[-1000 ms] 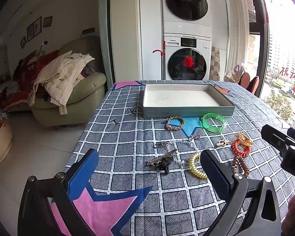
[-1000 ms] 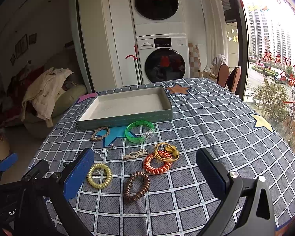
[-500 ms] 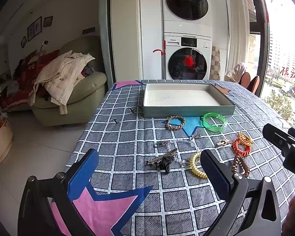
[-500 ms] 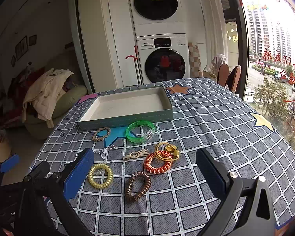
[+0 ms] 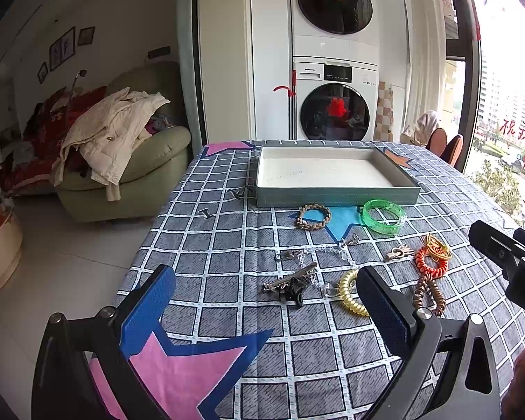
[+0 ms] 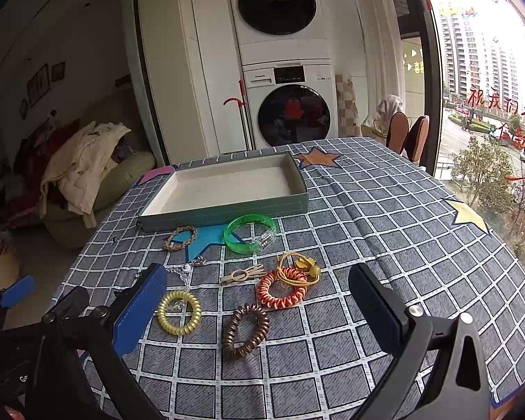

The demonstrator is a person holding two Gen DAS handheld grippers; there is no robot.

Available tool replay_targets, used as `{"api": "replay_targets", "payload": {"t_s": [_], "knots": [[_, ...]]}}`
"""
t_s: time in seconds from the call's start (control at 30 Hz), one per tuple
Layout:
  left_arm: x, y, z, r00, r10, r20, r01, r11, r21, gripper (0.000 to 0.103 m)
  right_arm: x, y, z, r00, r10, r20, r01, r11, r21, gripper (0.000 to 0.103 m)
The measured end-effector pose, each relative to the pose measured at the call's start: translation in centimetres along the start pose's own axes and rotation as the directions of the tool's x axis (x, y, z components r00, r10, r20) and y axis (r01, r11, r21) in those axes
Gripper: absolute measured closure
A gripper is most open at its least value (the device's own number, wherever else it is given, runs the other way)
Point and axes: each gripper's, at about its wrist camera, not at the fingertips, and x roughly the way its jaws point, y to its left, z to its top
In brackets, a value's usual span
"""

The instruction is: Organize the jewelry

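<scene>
An empty grey-green tray [image 5: 336, 196] [image 6: 227, 211] with a white floor lies at the table's far side. In front of it lie a braided bracelet [image 5: 313, 216] [image 6: 180, 238], a green bangle [image 5: 382, 216] [image 6: 250, 233], a clear bead chain [image 5: 327, 250], a metal hair clip [image 5: 289, 282], and yellow [image 6: 179, 312], brown [image 6: 245, 330] and orange [image 6: 281, 287] spiral hair ties. My left gripper [image 5: 266, 311] hovers open just short of the clip. My right gripper [image 6: 257, 309] is open, low over the spiral ties.
The checked tablecloth [image 6: 385, 224] covers a round table whose left edge drops to the floor. A beige clip [image 6: 242, 274] and a yellow cord tie [image 6: 301, 266] lie beside the orange tie. A sofa [image 5: 136, 175] and stacked washing machines [image 5: 334, 70] stand beyond.
The right gripper has crept slightly forward over the hair ties. The left gripper is nearly still. No item on the table has moved.
</scene>
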Motion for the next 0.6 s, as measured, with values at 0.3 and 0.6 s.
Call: {"api": "replay_targets", "payload": {"t_s": [0.3,0.6], "knots": [[0.12,0.1,-0.07,1.0,0.001,-0.003,-0.001,1.0,-0.005,0.0,0.05,0.0,0.0,1.0,0.002,0.004,-0.002,1.0,0.004,0.0],[0.53,0.04,0.01,1.0,-0.007,-0.02,0.007,1.0,-0.01,0.0,0.06,-0.16,0.04,1.0,0.002,-0.003,-0.002,1.0,0.009,0.0]]}}
